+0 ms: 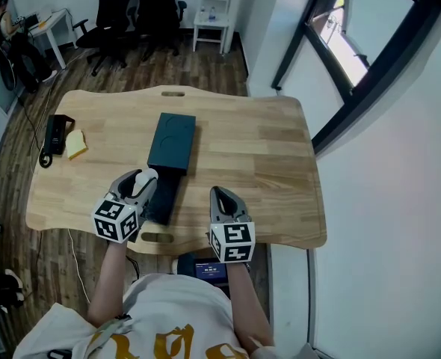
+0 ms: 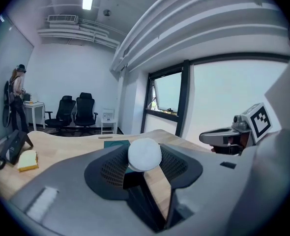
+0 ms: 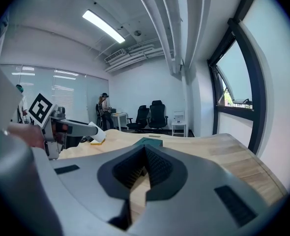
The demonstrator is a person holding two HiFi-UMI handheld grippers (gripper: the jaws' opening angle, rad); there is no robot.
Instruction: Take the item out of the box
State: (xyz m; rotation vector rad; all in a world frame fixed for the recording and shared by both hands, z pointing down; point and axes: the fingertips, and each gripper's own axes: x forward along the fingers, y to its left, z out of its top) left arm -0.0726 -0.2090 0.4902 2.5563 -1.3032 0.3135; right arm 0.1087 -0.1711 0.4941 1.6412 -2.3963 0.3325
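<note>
A dark teal box lies on the wooden table, and its black inner tray is slid out toward me. My left gripper hovers over the tray's near end, shut on a round white item. In the left gripper view the white item sits clamped between the two dark pads, with the box beyond it. My right gripper is to the right of the tray, shut, with nothing between its fingers. From the right gripper view the left gripper shows with the white item.
A black device and a yellow sponge lie at the table's left end. Office chairs and a small white table stand beyond the table. A white wall and a window frame run along the right.
</note>
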